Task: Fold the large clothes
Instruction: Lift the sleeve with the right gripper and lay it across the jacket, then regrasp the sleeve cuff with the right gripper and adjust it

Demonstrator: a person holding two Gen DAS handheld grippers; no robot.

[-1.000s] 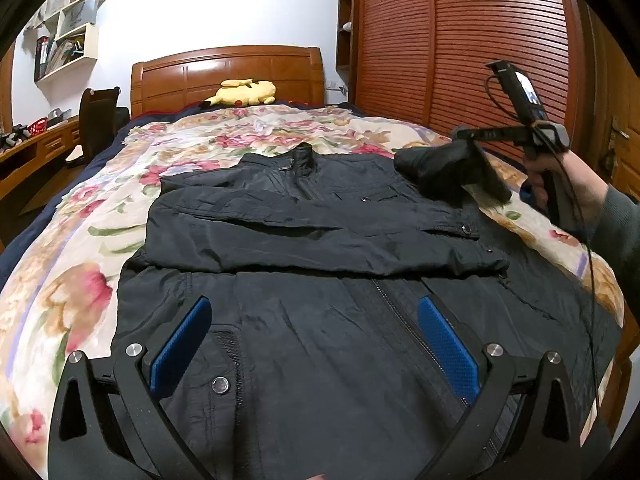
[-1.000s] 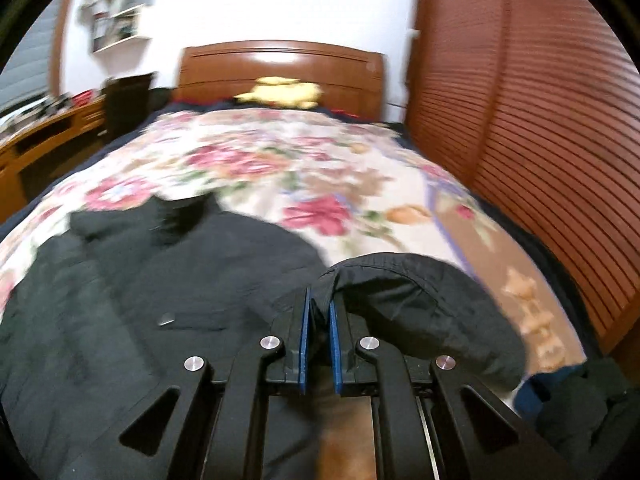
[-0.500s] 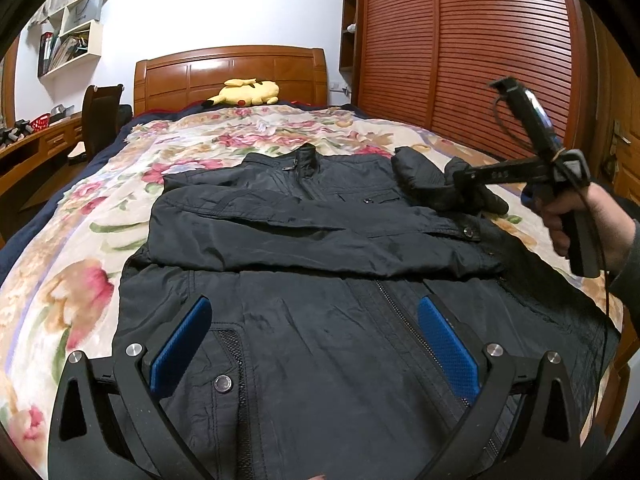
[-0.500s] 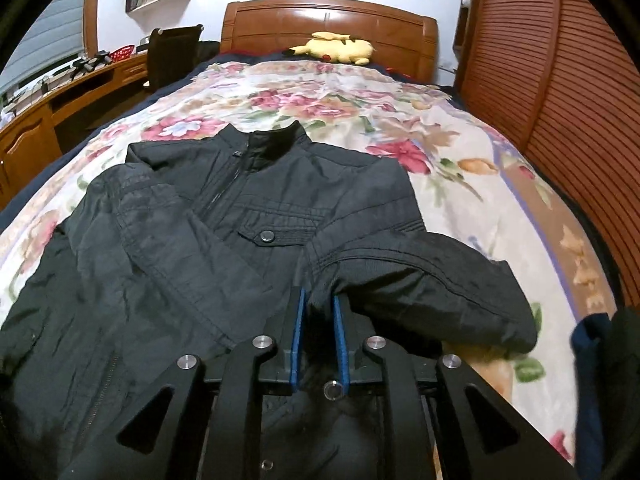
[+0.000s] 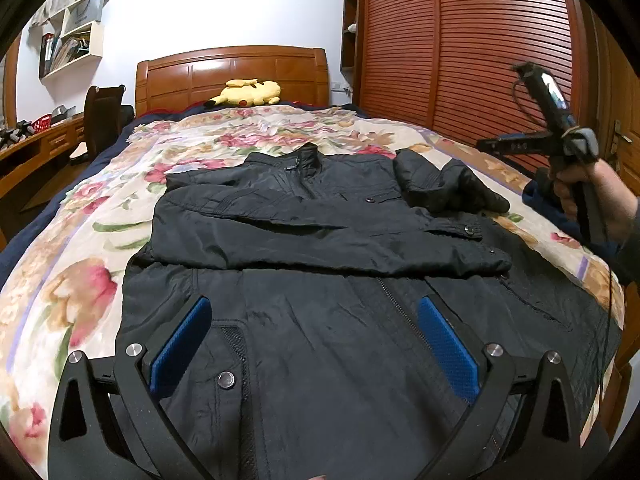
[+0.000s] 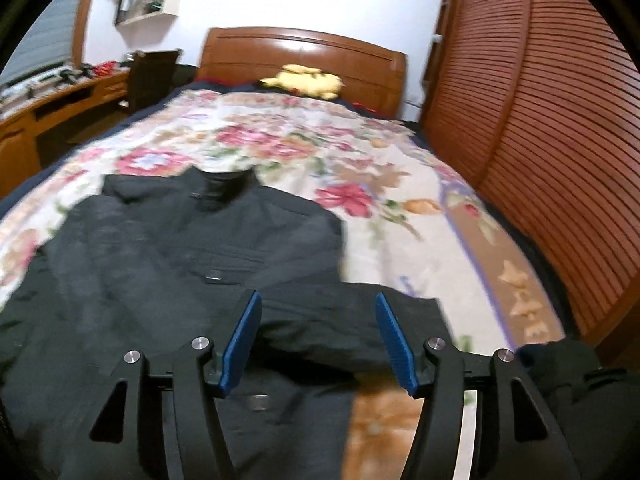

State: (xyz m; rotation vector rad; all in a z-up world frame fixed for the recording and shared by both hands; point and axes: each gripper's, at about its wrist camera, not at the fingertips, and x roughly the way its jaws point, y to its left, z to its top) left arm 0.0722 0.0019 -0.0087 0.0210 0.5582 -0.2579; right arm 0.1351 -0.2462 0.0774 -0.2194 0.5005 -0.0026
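Opening over a black nylon zip jacket [image 6: 168,264] spread on the floral-quilted bed [image 6: 280,148], right hand-held gripper [image 6: 318,340] holds nothing, sleeve beneath; left hand-held gripper [image 5: 316,344] wide, empty, at jacket's 6 o'clock hem.

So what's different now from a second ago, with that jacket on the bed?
The right gripper let go of the jacket's sleeve; its jaws are opening, empty, and it has pulled back toward the bed's edge. The sleeve, lifted before, now lies bunched beside the collar. The left gripper stayed open over the jacket, which kept its place.
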